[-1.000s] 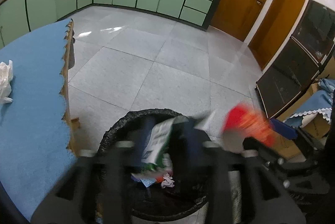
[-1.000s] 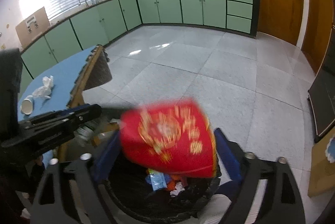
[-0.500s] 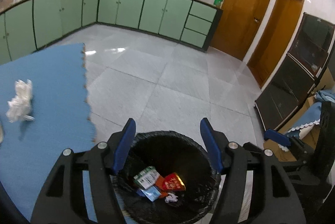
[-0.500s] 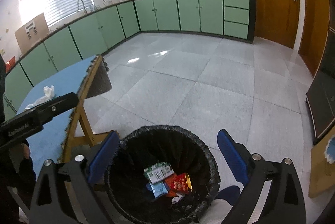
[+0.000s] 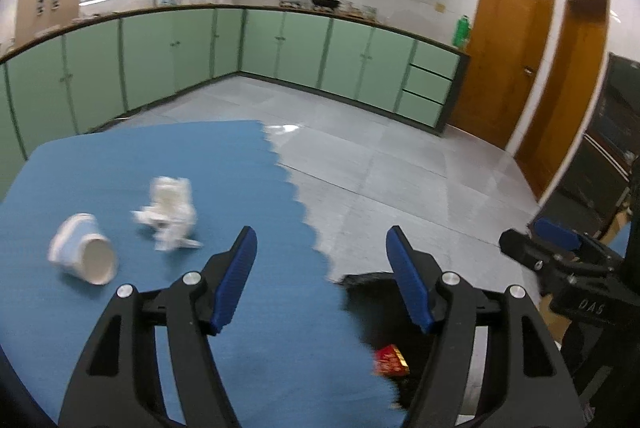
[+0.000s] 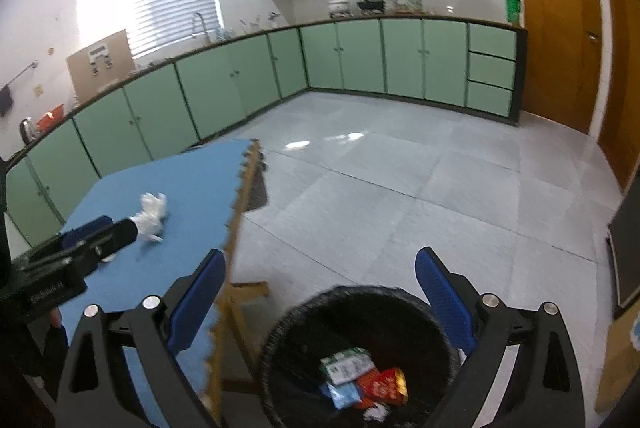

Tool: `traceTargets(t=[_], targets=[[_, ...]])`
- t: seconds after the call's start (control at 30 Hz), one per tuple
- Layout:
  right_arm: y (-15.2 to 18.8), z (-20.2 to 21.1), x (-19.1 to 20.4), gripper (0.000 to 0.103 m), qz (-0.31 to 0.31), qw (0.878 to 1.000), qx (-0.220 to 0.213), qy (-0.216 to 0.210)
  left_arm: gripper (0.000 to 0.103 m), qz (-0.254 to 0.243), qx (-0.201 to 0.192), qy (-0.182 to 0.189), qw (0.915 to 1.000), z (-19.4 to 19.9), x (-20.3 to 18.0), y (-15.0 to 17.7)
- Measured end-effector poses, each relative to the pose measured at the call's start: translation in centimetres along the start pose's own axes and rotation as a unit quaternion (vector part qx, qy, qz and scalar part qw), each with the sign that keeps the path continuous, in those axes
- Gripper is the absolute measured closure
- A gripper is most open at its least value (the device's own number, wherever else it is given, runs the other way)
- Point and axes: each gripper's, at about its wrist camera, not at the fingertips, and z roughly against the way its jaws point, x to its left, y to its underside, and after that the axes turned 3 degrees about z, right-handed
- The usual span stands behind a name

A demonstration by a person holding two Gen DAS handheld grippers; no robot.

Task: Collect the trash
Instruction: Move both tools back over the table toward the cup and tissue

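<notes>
- Your desk [image 5: 120, 368] with its blue mat holds the remaining trash: a crumpled white tissue [image 5: 170, 214] and, just beside it, a tipped paper cup [image 5: 86, 254].
- Your trash bin [image 6: 360, 312] already holds the wrappers.
- Your left gripper [image 5: 320, 280] has just been opening; its fingers are apart and empty. Centre them over the tissue first.
- Your right gripper [image 6: 320, 302] also stands apart and empty; send it for the cup.

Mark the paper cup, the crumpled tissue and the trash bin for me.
paper cup [image 5: 86, 255], left wrist view, on its side wall.
crumpled tissue [image 5: 170, 214], left wrist view, middle of the wad.
trash bin [image 6: 360, 294], right wrist view, far rim.
</notes>
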Motion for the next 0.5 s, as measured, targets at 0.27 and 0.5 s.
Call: traceTargets(t=[0.27, 0.5], targets=[[-1.5, -4.0, 7.2, 0.009, 0.028, 0.999, -0.011, -0.035, 0.037, 0.032, -0.022, -0.096, 0.9946, 2.4, 9.1, -0.4], [-1.3, -8.9, 13.6, 0.009, 0.057, 0.997, -0.007, -0.061, 0.037, 0.069, -0.02, -0.168, 0.9832, 3.2, 16.2, 0.1]])
